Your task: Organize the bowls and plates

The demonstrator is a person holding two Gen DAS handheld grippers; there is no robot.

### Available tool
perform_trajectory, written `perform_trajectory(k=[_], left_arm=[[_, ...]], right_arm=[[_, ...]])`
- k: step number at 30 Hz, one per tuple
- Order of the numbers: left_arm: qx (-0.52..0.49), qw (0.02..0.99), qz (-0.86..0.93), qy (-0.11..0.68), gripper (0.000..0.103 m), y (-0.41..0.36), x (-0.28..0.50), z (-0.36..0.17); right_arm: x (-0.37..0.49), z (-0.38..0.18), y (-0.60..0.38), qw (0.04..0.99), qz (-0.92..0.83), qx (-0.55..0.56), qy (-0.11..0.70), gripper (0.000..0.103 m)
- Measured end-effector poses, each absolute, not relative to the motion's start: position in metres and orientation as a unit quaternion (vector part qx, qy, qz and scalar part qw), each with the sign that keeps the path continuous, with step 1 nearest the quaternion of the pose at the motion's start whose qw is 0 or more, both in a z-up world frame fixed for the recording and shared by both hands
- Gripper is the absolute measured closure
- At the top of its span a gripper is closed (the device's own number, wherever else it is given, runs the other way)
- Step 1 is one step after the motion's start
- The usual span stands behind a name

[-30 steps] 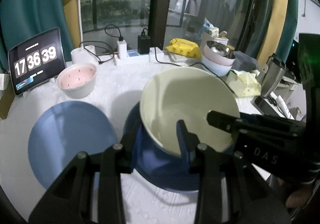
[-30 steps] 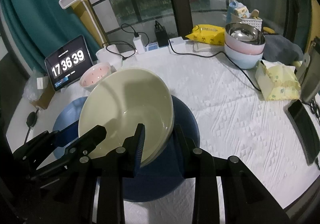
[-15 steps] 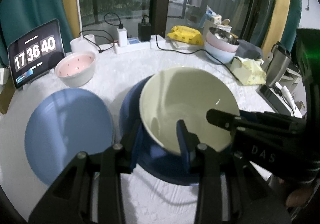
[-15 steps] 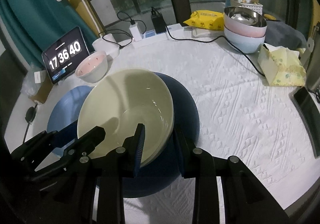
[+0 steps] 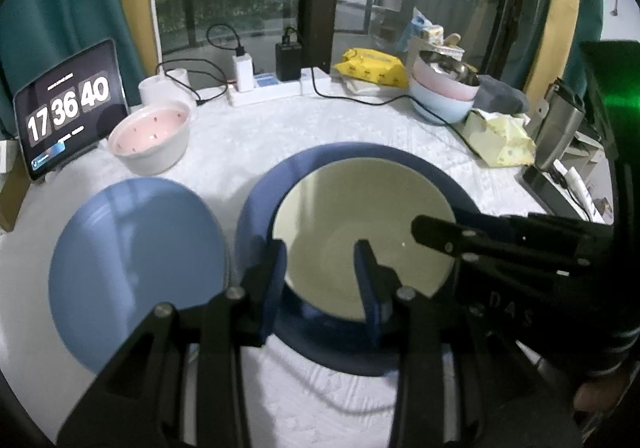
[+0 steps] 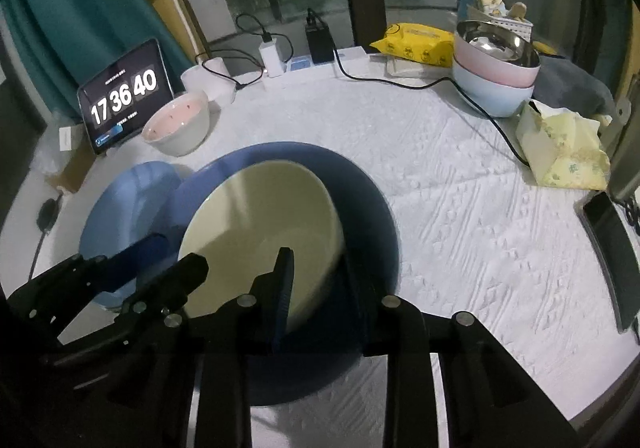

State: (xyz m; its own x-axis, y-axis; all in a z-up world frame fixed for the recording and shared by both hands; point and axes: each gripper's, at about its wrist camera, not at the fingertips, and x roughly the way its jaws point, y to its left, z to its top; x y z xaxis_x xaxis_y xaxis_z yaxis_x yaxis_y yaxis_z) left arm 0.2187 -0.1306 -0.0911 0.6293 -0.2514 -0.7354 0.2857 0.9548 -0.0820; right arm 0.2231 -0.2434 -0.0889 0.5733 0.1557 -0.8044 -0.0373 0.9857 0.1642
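A cream bowl sits low over a dark blue plate, inside its rim. My left gripper is shut on the bowl's near rim, one finger inside and one outside. My right gripper straddles the bowl's right rim the same way; its jaws are closing on the rim. Each gripper shows in the other's view, the right gripper at the bowl's right edge. A light blue plate lies to the left. A pink-lined bowl stands behind it.
A stack of bowls topped by a steel one stands at the back right. A tablet clock, a lamp, chargers, cables, a yellow packet and a tissue pack line the table's back and right.
The cream bowl has come down from a raised, tilted hold to sit low and more level within the dark blue plate. Both grippers kept their hold on its rim.
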Motion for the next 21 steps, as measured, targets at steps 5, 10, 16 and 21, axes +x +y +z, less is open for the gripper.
perform_trajectory(k=[5,10,16,21], left_arm=[[0.020,0.901,-0.149,0.408,0.067,-0.130,0.219,-0.093],[0.020,0.901,-0.150,0.407,0.067,-0.128,0.219,-0.092],[0.016,0.904,-0.149,0.401,0.066,-0.124,0.218,-0.088],[0.011,0.907,-0.148,0.394,0.066,-0.121,0.215,-0.081]], right_arm=[[0.225,-0.089,-0.243,0.885,0.053,0.057,0.460,0.075],[0.223,-0.087,-0.242,0.887,0.046,0.052,0.456,0.073],[0.217,-0.072,-0.246,0.900,0.034,0.049,0.433,0.067],[0.215,-0.065,-0.247,0.903,0.031,0.047,0.425,0.067]])
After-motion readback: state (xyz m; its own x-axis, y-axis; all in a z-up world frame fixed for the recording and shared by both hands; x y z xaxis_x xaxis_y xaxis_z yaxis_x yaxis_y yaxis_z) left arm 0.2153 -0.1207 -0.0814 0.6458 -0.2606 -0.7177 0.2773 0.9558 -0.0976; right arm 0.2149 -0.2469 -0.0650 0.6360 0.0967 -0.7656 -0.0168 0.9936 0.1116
